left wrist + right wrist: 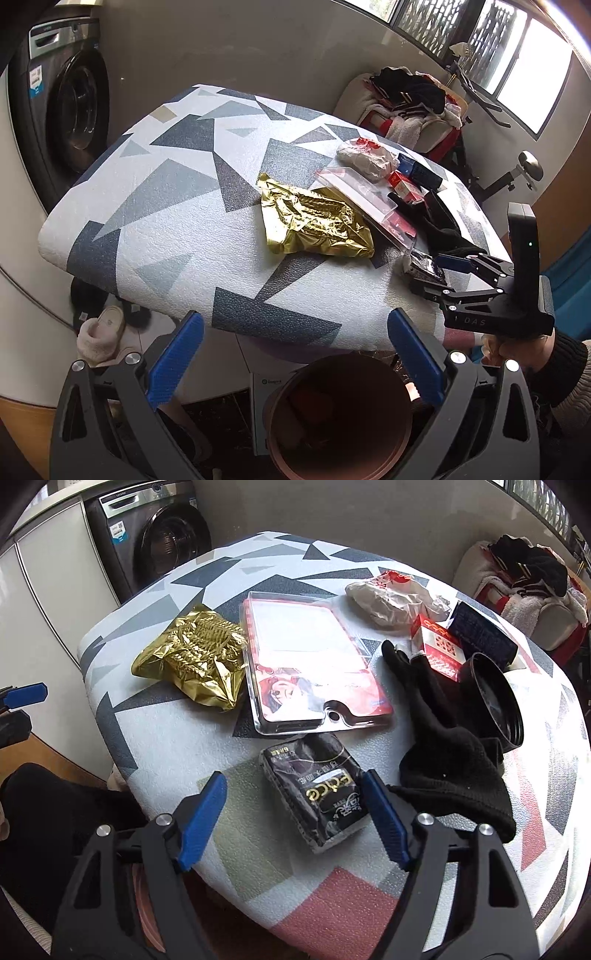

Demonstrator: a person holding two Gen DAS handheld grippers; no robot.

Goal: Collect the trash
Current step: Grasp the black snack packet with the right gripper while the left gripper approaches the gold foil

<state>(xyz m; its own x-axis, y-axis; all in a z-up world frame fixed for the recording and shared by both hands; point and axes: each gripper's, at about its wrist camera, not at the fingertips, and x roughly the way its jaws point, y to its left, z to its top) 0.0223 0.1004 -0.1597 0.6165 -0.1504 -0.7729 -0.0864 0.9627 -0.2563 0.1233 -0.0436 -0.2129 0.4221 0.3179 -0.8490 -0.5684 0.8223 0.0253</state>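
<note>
1. the right gripper (pixel 295 812) is the nearer tool: the black tissue pack (pixel 316 794) lies on the table (pixel 155 738) between its fingers, closer to the right one; jaws wide, pads not visibly pressing.
2. the pack's long axis runs roughly along the fingers, slightly skewed.
3. obstruction: the black glove (pixel 443 746) lies just beside the right finger; the clear case (pixel 314 664) lies just beyond the pack.
4. the left gripper (pixel 295 362) hangs wide and empty above the brown bin (pixel 340 417).

Washing machine (pixel 70 110) by wall; clothes pile (pixel 413 96) on chair; slippers (pixel 101 332) on floor.
</note>
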